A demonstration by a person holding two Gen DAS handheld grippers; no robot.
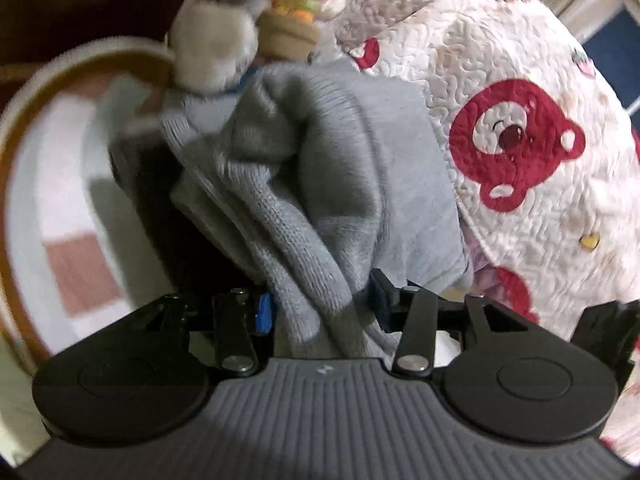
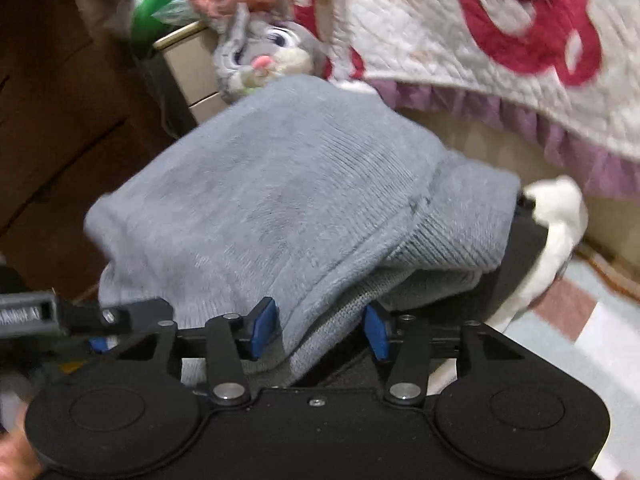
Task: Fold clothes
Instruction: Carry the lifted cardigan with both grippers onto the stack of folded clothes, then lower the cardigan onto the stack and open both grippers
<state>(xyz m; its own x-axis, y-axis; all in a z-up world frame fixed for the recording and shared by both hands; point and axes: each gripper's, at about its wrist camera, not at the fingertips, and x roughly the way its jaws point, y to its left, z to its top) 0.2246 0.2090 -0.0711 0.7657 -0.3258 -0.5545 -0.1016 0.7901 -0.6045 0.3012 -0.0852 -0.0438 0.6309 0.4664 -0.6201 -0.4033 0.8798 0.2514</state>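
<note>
A grey knit sweater (image 1: 320,152) hangs bunched in front of the bed. In the left wrist view a thick fold of it runs down between the blue pads (image 1: 262,314) of my left gripper (image 1: 322,308), which is shut on it. In the right wrist view the sweater (image 2: 280,200) spreads out as a broad folded bundle. Its ribbed lower edge passes between the pads of my right gripper (image 2: 320,328), which is also shut on the fabric. How the cloth lies behind the bundle is hidden.
A white quilt with red bears (image 1: 520,140) covers the bed on the right, above a purple frill (image 2: 560,132). A grey plush rabbit (image 2: 264,56) sits behind the sweater beside a beige box (image 2: 192,60). Dark brown furniture (image 2: 60,100) stands at the left. A pale checked mat (image 1: 60,200) lies below.
</note>
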